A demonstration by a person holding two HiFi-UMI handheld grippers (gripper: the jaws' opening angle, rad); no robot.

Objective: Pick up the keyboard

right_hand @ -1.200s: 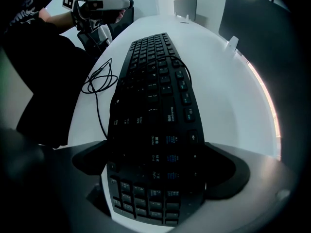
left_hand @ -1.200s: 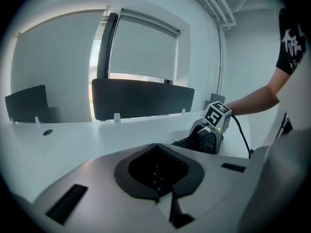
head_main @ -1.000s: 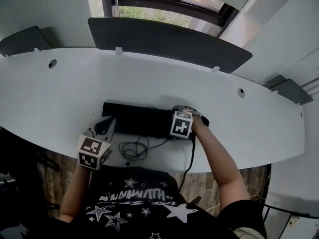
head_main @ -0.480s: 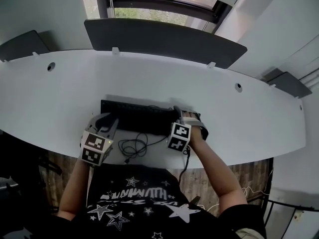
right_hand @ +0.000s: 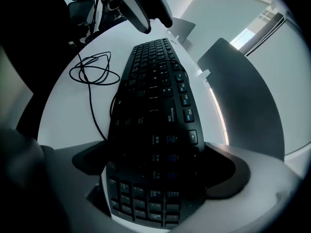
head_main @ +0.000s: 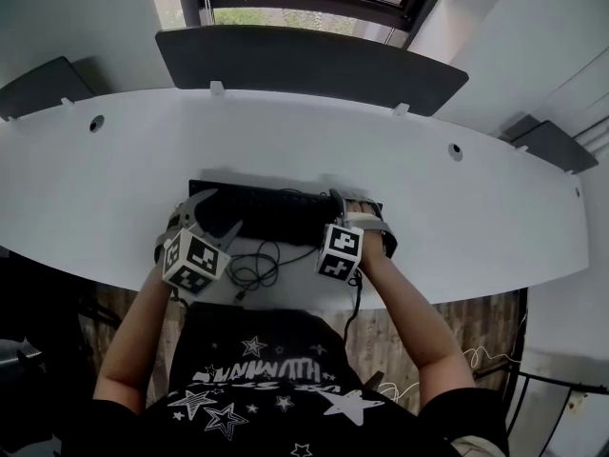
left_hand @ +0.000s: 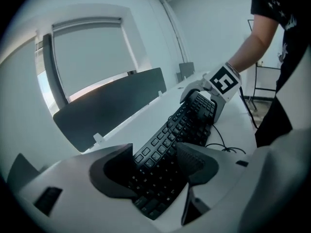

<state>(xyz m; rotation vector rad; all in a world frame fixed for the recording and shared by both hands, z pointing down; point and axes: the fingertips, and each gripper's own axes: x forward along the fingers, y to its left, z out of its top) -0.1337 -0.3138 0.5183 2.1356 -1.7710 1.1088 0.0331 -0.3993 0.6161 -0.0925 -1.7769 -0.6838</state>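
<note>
A black keyboard [head_main: 276, 212] lies on the white desk [head_main: 114, 179], near its front edge. My left gripper [head_main: 214, 215] is at the keyboard's left end. Its jaws are opening, and in the left gripper view the keys [left_hand: 170, 144] run between the two pads without being pressed. My right gripper [head_main: 360, 215] is at the right end. In the right gripper view the keyboard [right_hand: 155, 106] fills the gap between the jaws, which close against its two long edges. The left gripper [right_hand: 143, 6] shows at the far end there.
The keyboard's black cable [head_main: 252, 272] lies in loose loops between my two grippers by the desk's front edge. A dark divider panel [head_main: 304, 65] stands along the far edge, with a window behind it. My torso is close against the front edge.
My left gripper moved in over the keyboard's left end, rolled, and its jaws went from shut to apart. My right gripper tipped more steeply down at the right end.
</note>
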